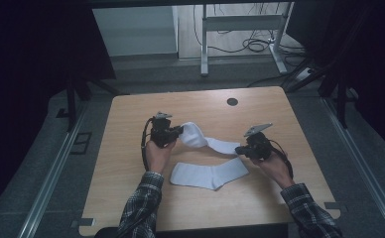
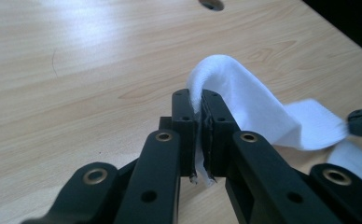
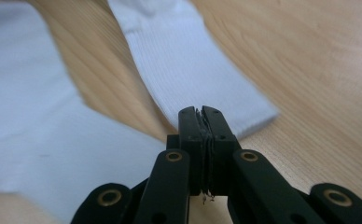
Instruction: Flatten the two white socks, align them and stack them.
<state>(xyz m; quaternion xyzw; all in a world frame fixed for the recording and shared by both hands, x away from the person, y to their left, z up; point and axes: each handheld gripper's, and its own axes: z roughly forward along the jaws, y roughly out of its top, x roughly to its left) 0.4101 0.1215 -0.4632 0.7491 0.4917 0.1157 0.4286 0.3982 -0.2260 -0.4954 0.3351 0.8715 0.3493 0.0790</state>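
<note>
Two white socks lie on a wooden table [image 1: 131, 114]. The far sock [image 1: 200, 138] [image 2: 263, 107] has its left end raised, and my left gripper [image 1: 179, 131] [image 2: 196, 95] is shut on that end, with white fabric pinched between the pads. The sock's other end rests on the wood. There my right gripper [image 1: 239, 148] [image 3: 200, 112] is shut with its tips over the cuff corner of this sock [image 3: 188, 56]; no fabric shows between its pads. The near sock [image 1: 208, 174] [image 3: 30, 140] lies flat between the person's two hands.
A round cable hole [image 1: 232, 101] [image 2: 212, 3] sits near the table's far edge. Bare wood lies beyond and to both sides of the socks. A white desk frame [image 1: 240, 29] with cables stands on the floor behind the table.
</note>
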